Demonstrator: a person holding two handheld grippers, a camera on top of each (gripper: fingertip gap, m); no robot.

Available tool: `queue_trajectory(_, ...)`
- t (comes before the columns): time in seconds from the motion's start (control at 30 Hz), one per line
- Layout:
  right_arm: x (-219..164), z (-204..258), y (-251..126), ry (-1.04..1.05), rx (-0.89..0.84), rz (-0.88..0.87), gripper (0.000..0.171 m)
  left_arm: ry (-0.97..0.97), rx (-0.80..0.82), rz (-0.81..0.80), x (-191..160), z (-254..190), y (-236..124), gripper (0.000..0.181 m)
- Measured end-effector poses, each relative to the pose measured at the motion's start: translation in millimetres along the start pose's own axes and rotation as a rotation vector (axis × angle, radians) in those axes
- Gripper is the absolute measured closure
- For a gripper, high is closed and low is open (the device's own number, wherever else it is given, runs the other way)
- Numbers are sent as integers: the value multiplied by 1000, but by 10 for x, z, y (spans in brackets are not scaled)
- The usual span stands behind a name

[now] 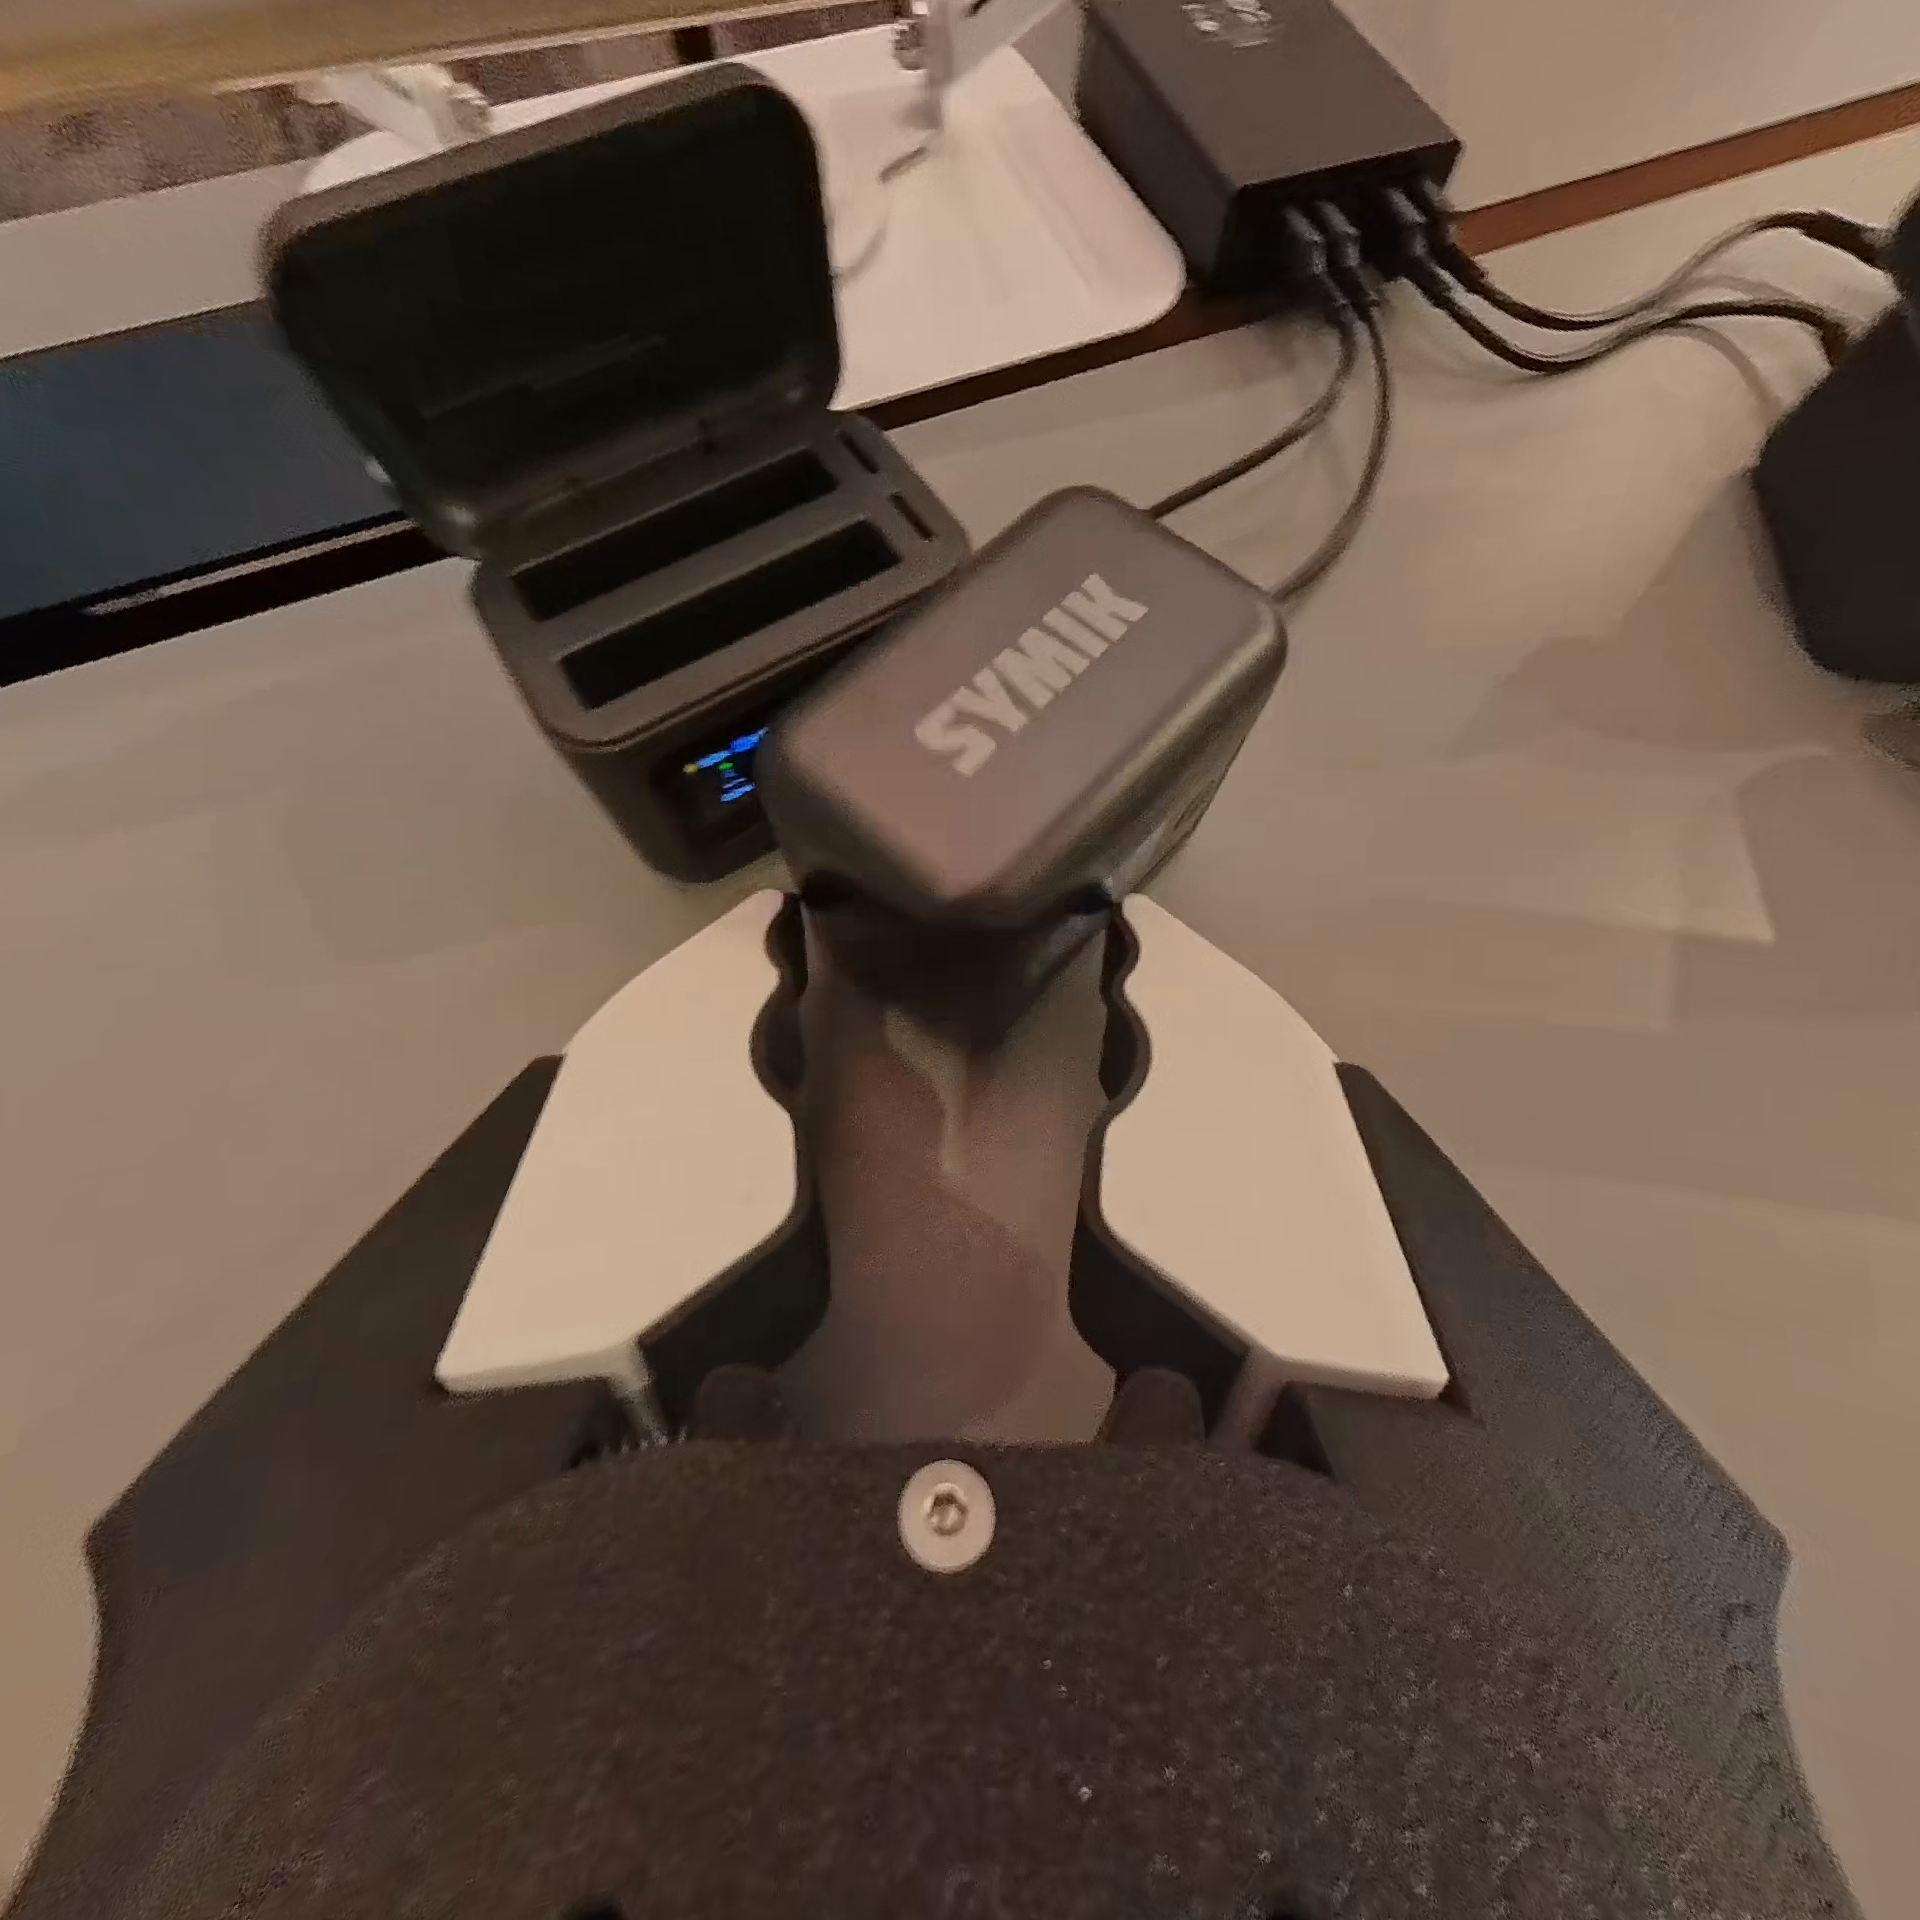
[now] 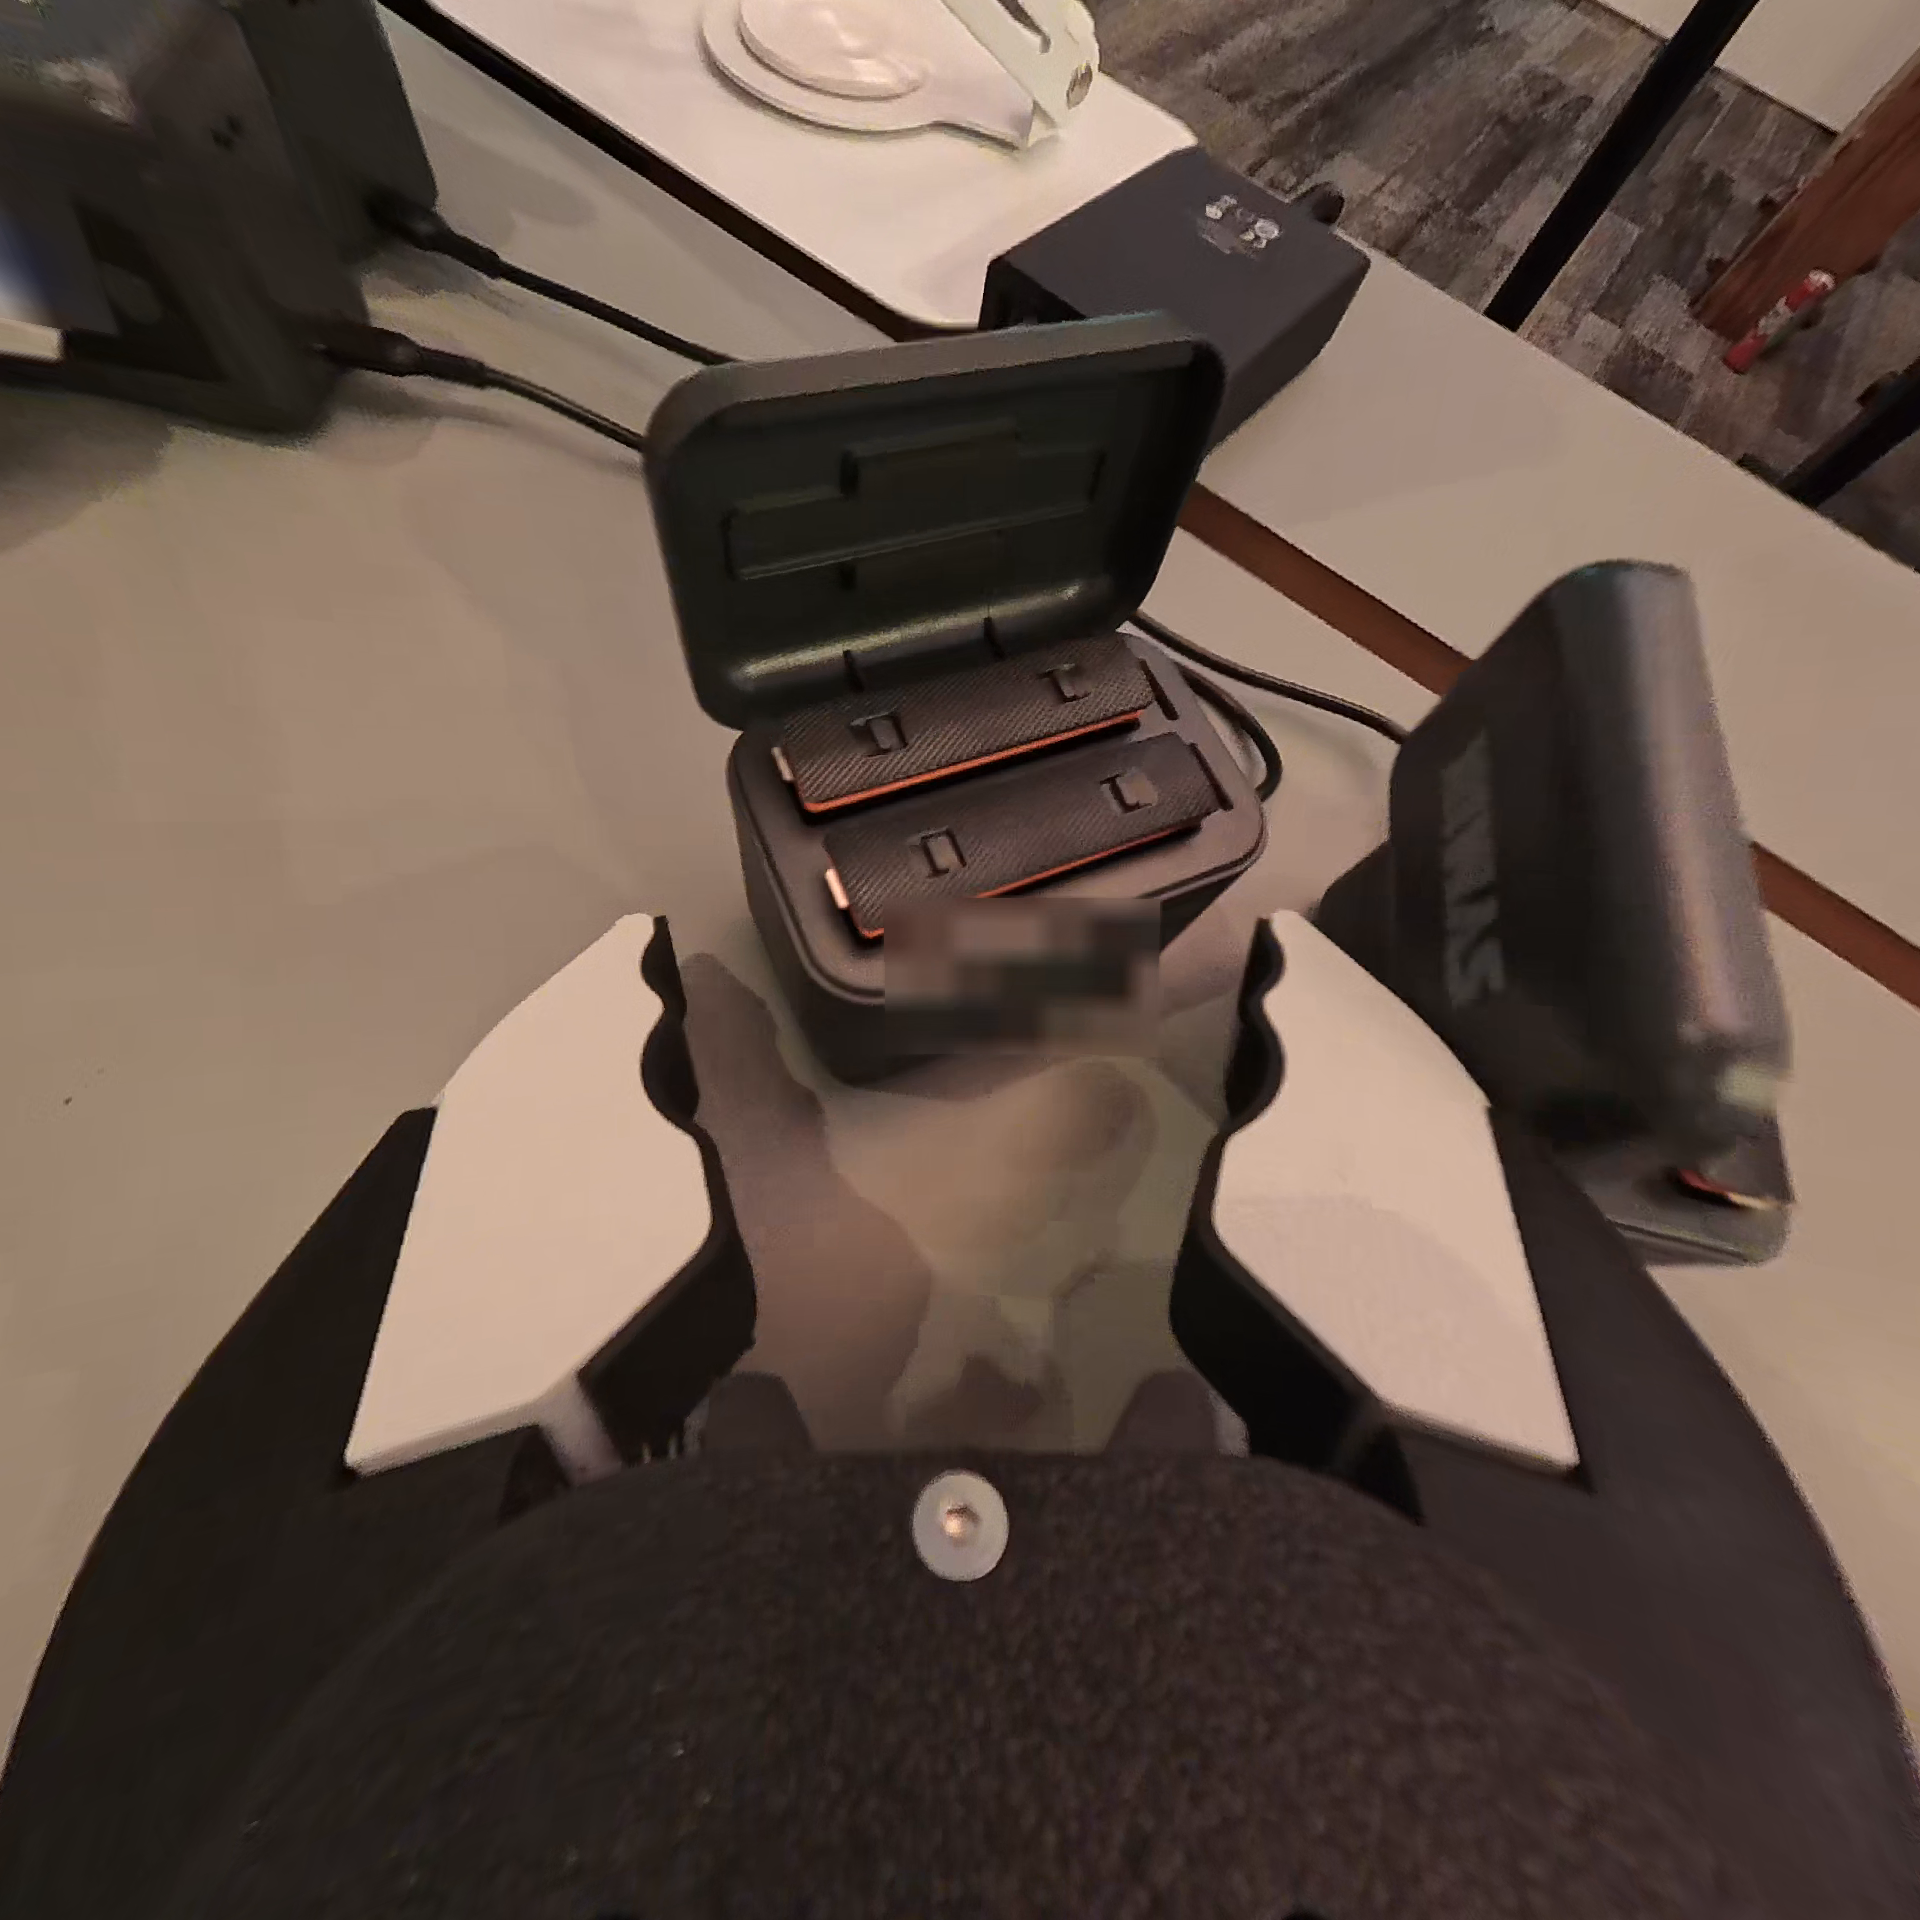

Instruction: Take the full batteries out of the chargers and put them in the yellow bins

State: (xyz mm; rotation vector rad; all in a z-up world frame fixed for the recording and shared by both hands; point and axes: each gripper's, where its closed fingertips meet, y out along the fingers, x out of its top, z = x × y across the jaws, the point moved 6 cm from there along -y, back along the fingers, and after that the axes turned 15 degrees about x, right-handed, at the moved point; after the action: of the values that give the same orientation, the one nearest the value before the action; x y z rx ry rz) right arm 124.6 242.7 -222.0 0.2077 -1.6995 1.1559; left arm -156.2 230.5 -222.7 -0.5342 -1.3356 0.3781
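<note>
In the left wrist view my left gripper point(image 1: 951, 909) is shut on the lower edge of a closed grey charger case point(image 1: 1029, 696) with white lettering, which is held tilted. Behind it stands an open charger point(image 1: 613, 769) with its lid up and its slots empty. In the right wrist view my right gripper point(image 2: 961, 935) is open and empty, just in front of another open charger point(image 2: 821, 987). This charger holds two black batteries with orange edges, the back one point(image 2: 961, 738) and the front one point(image 2: 1023, 831). No yellow bin is in view.
A closed lettered case point(image 2: 1590, 862) lies tilted to the right of the right gripper. A black power hub point(image 1: 1257, 125) point(image 2: 1174, 270) sits at the back with cables point(image 1: 1361, 416) running to the chargers. A dark box point(image 2: 208, 208) stands at the far left, and a dark object point(image 1: 1860, 468) at the right edge. The black power hub point(image 1: 1257, 125) sits 20 cm or so from the ends of my right fingers. Look for it in the right wrist view point(image 2: 1096, 254) too.
</note>
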Motion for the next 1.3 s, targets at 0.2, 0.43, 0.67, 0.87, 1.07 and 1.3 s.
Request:
queue_trajectory(0.2,57,-113,103,64,86,-3,64,-61,81,-17,6,160,-40,132)
queue_trajectory(0.43,61,-70,109,62,151,-6,76,-67,141,-185,115,153,-316,142)
queue_trajectory(0.67,52,176,79,47,222,8,76,169,-12,-255,75,-295,-507,137)
queue_trajectory(0.87,54,497,79,-37,334,35,79,282,-140,-245,9,-633,-528,132)
queue_trajectory(1.07,101,767,110,-81,455,64,78,336,-263,-177,-108,-808,-519,118)
queue_trajectory(1.3,167,912,120,18,595,30,72,324,-322,-134,-91,-1064,-509,118)
